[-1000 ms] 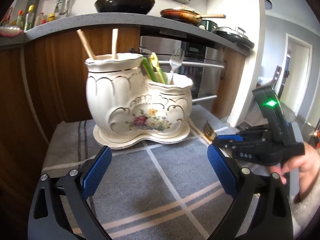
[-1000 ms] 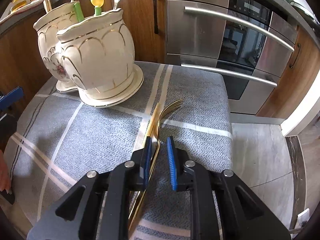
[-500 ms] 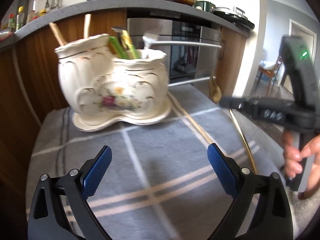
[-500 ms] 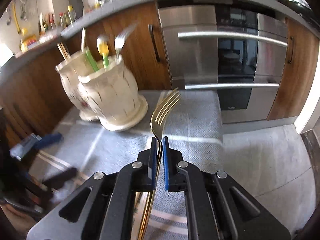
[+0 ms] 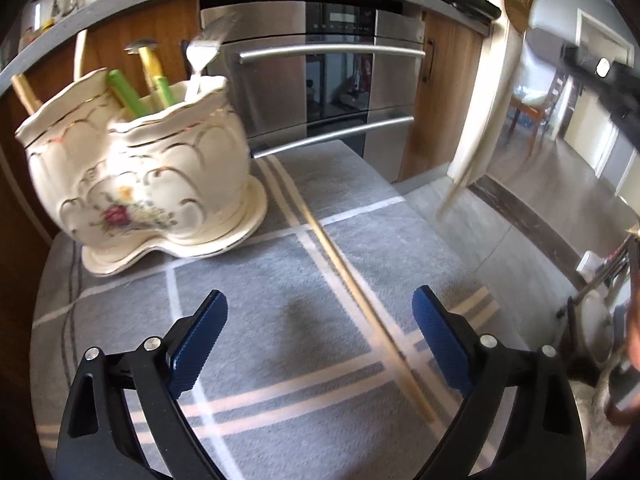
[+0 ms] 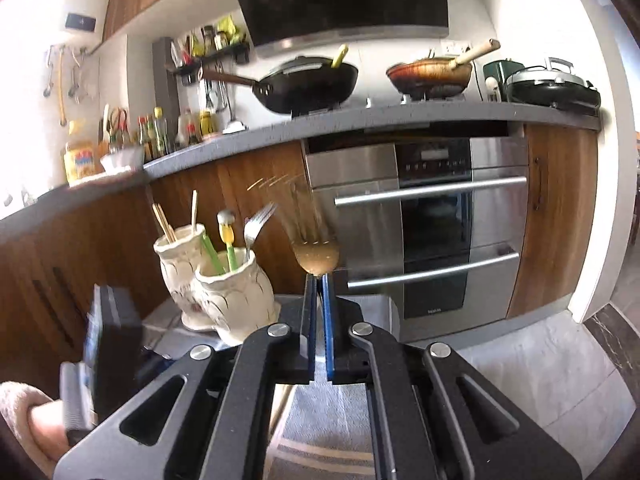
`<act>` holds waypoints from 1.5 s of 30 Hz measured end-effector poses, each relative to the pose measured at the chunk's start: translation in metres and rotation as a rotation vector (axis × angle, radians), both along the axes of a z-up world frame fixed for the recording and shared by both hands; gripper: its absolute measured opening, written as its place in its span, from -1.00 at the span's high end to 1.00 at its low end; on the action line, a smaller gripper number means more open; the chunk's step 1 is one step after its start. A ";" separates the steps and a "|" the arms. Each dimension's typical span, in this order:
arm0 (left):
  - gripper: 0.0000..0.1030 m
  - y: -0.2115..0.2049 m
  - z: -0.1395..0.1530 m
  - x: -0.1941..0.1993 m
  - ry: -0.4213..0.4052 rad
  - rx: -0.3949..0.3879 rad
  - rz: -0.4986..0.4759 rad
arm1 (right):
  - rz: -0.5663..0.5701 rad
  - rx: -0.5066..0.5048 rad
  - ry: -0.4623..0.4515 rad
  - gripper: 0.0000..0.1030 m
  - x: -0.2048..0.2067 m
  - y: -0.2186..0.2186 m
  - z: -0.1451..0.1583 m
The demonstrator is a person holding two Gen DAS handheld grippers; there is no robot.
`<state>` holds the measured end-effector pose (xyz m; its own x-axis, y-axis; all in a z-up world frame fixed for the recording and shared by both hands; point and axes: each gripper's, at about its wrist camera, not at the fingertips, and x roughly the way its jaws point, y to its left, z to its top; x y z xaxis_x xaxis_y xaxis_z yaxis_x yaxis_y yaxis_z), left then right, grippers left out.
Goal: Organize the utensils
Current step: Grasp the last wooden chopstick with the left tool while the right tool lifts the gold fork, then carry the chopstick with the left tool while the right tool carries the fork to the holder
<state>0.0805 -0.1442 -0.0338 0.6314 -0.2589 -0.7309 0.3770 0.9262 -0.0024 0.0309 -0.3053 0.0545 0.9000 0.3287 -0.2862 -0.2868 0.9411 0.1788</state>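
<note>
- Right gripper (image 6: 319, 280) clamped tight on the slim gold metal fork (image 6: 316, 256), blue ribbed pads pressed flat on its neck; tines blurred and pointing up toward the steel oven front.
- Changed within the last second: same fork lay flat on the grey woven cloth with pale cross stripes (image 5: 280, 320), right of the cream ceramic two-pot utensil holder with gilt scallops and a painted flower spray (image 5: 136, 176); now lifted clear of it, held above and right of that holder.
- Seen from the left wrist, gold fork a long blurred streak hanging down well right of the holder, head near the top edge.
- Meaning for the job, as a judgement: pick-up done, carry under way; drop into the holder's nearer, lower pot likely next.
- Left gripper (image 5: 320, 320) spread wide, nothing between its blue textured pads; hovering low over the cloth in front of the holder, closer to a thin pale wooden chopstick (image 5: 360, 300) lying slantwise on the cloth to the holder's right.
- Holder glossy and bulbous on a matching wavy saucer; already holding a silver fork (image 5: 200, 56), green and yellow plastic handles and pale wooden sticks.
- Cloth soft, matte, slightly nubby; gold fork smooth and shiny, likely slippery in a narrow pinch.
</note>
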 end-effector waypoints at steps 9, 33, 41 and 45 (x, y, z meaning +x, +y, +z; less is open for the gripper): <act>-0.49 -0.013 -0.022 0.014 0.058 0.037 0.006 | 0.003 0.151 0.206 1.00 0.039 -0.032 -0.030; 0.86 -0.031 -0.021 0.038 0.114 0.079 -0.026 | 0.031 0.105 0.270 1.00 0.045 -0.015 -0.044; 0.90 -0.011 -0.009 0.014 0.045 0.029 -0.059 | 0.053 0.071 0.293 1.00 0.047 -0.003 -0.049; 0.90 0.011 0.006 0.000 -0.014 -0.028 -0.062 | 0.080 0.056 0.312 0.98 0.049 0.006 -0.052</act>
